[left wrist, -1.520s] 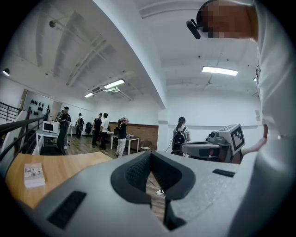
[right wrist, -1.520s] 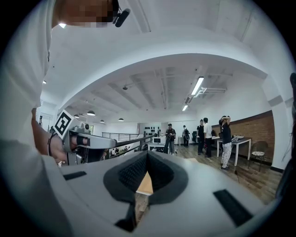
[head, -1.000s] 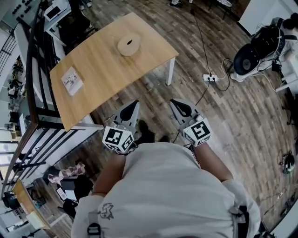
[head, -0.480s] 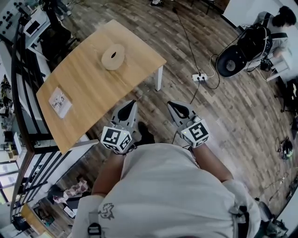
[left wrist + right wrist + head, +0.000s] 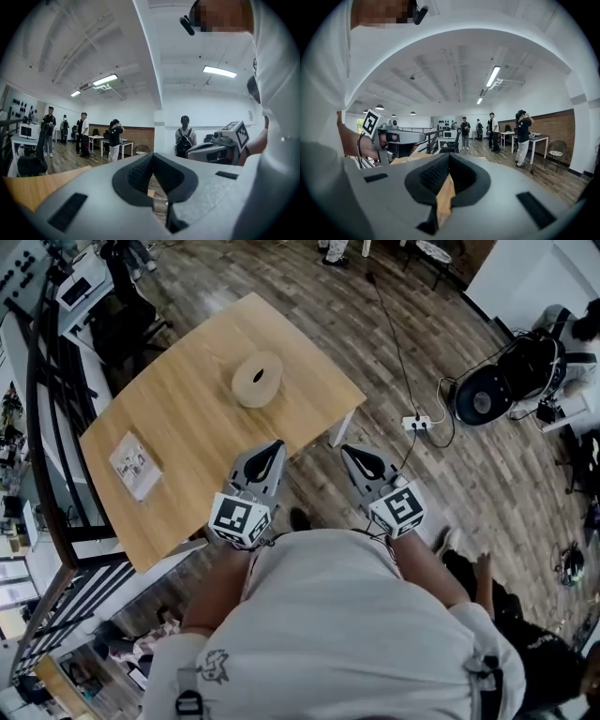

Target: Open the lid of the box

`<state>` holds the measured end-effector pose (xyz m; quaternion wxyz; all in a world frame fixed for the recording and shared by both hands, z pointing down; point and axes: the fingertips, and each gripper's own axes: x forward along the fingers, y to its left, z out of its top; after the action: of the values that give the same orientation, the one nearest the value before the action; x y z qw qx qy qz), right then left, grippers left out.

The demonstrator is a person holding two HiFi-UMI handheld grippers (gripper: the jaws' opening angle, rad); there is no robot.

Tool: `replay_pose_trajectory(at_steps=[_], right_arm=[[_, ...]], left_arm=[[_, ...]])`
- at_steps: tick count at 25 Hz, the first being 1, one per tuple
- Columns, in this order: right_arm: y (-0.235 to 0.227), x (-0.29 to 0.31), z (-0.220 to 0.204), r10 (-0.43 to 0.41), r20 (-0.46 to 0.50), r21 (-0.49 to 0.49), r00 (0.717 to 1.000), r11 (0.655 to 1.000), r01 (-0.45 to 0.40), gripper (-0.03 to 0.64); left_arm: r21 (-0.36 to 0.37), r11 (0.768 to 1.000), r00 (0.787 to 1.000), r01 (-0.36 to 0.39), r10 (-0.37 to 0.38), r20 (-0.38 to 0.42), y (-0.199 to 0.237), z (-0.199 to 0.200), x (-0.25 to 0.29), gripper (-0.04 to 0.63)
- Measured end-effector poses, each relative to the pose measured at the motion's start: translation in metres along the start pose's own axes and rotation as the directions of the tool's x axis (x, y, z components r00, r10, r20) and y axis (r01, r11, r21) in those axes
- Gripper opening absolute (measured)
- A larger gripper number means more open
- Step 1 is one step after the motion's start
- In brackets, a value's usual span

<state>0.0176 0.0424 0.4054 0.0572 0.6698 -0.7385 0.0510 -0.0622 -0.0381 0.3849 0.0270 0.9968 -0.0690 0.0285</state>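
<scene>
A round, light wooden box (image 5: 258,379) with a lid sits on the far half of a wooden table (image 5: 197,442) in the head view. Both grippers are held level in front of the person's chest, side by side. My left gripper (image 5: 275,445) is shut and empty, its tip over the table's near edge. My right gripper (image 5: 348,451) is shut and empty too, just off the table's corner, above the floor. In the left gripper view the shut jaws (image 5: 152,157) fill the bottom, with the right gripper (image 5: 220,145) beside them. The right gripper view (image 5: 449,157) shows tabletop past its shut jaws.
A small printed card (image 5: 136,465) lies near the table's left end. A black railing (image 5: 52,427) runs along the left. A power strip with cables (image 5: 415,423) and a black round machine (image 5: 483,395) lie on the floor at right. A person (image 5: 506,615) crouches lower right.
The table and round box have come nearer to the grippers in the head view. The left gripper's tip now overlaps the table's near edge. Both grippers stay shut.
</scene>
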Motion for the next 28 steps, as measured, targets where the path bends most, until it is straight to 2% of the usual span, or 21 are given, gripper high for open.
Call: replay_pose_trajectory(at_steps=[2,9,15,21,28], right_arm=[[-0.003,0.022,0.004,0.013,0.008,0.005,1.0,1.0,-0.014,0.005],[-0.008,0.078,0.01,0.078,0.002,0.018,0.997,0.997,-0.078,0.005],[-0.026,0.116,0.014,0.176,0.017,0.012,0.984,0.984,-0.176,0.005],[-0.056,0.161,0.032,0.307,0.027,-0.011,0.951,0.952,-0.307,0.005],[-0.1,0.201,0.033,0.452,0.044,-0.032,0.891,0.892,-0.451,0.005]], left_arm=[[0.008,1.0,1.0,-0.009,0.009,0.004,0.017,0.001,0.003,0.005],[-0.032,0.998,0.998,-0.059,0.059,-0.004,0.062,-0.003,0.008,0.005],[-0.064,0.987,0.99,-0.144,0.144,-0.008,0.085,-0.005,0.019,0.005],[-0.066,0.962,0.964,-0.264,0.264,-0.01,0.117,0.004,0.046,0.005],[-0.062,0.917,0.919,-0.394,0.393,-0.026,0.136,-0.002,0.09,0.005]])
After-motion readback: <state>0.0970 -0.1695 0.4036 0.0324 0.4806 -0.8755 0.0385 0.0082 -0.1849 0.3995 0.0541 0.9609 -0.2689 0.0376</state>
